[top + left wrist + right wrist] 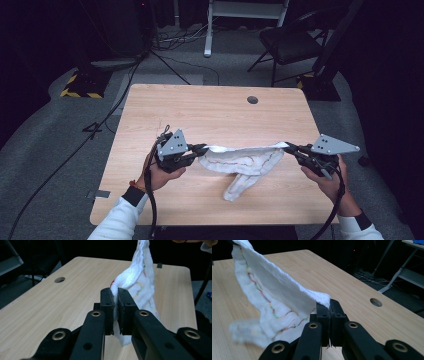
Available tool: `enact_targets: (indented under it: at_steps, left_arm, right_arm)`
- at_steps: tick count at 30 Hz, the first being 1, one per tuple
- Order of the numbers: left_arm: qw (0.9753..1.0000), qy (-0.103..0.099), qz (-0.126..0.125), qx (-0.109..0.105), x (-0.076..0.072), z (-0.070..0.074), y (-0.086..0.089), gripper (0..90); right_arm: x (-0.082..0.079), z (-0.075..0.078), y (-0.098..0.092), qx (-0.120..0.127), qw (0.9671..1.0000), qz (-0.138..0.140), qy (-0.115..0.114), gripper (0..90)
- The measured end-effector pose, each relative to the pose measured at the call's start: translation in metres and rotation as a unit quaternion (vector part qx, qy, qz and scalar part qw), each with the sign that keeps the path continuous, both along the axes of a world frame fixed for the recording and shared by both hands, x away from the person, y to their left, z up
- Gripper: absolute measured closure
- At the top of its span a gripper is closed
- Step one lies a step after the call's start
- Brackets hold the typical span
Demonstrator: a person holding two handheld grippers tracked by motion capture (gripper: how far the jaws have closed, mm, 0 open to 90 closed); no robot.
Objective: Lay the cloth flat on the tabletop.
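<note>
A white cloth with coloured stitching hangs stretched between my two grippers above the wooden table. My left gripper is shut on the cloth's left corner; in the left gripper view its jaws pinch the white cloth at the gripper tips. My right gripper is shut on the right corner, and in the right gripper view the cloth drapes away from the tips. One loose end of the cloth droops onto the table near the front.
A round cable hole sits near the table's far edge. Beyond the table stand a black chair, a white frame leg and cables on the grey floor.
</note>
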State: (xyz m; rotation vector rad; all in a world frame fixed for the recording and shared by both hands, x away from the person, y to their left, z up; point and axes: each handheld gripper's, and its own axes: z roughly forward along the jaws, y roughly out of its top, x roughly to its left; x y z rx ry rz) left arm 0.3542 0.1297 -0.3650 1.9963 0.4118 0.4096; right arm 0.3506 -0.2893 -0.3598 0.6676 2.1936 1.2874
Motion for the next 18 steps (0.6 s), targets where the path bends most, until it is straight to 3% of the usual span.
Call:
enact_targets:
  at_steps: [4, 10, 18]
  left_arm:
    - [0.9998, 0.012, 0.013, 0.010, 0.020, 0.002, -0.004, 83.9]
    - [0.9989, 0.027, 0.033, 0.019, 0.056, -0.005, -0.011, 83.8]
    - [0.9961, 0.056, 0.062, 0.029, 0.104, -0.027, -0.024, 83.4]
  right_arm:
    - [0.014, 0.003, 0.004, -0.012, 0.9998, -0.016, -0.003, 88.6]
    - [0.054, -0.008, 0.008, -0.036, 0.9981, -0.050, 0.007, 88.6]
    - [0.104, -0.028, 0.015, -0.068, 0.9932, -0.091, 0.025, 88.6]
